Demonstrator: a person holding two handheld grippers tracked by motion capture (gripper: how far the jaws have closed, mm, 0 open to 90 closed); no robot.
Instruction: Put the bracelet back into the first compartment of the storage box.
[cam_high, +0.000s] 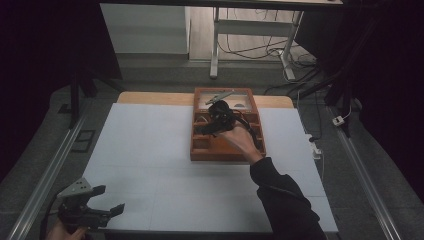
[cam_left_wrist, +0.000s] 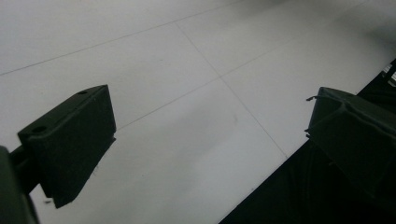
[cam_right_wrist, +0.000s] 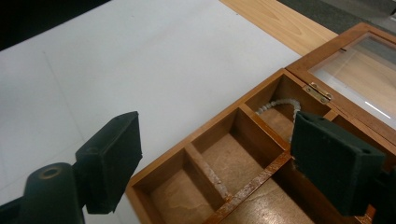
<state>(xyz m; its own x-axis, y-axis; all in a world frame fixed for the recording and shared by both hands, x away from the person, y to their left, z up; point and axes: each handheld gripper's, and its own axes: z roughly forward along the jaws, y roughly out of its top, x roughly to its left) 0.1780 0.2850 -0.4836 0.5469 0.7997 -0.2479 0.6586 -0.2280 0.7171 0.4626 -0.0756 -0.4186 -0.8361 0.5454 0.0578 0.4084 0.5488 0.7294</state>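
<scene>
Left gripper (cam_high: 102, 200): near edge of white worktop (cam_high: 150, 150), jaws wide, nothing between; right gripper (cam_right_wrist: 215, 158): over wooden compartment box (cam_high: 200, 150) further along the worktop, jaws wide, holding nothing; pale bead string (cam_right_wrist: 280, 103) in the box's far compartment; glass lid (cam_right_wrist: 355, 70) open beyond.

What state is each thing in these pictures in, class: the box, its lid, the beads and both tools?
Wooden box: open, compartments showing.
Glass-paned lid: swung back on its hinge.
Bead string: lying in a far compartment.
Right tool: jaws wide apart, nothing between them, over the box.
Left tool: jaws apart, holding nothing, near the table's front edge.
</scene>
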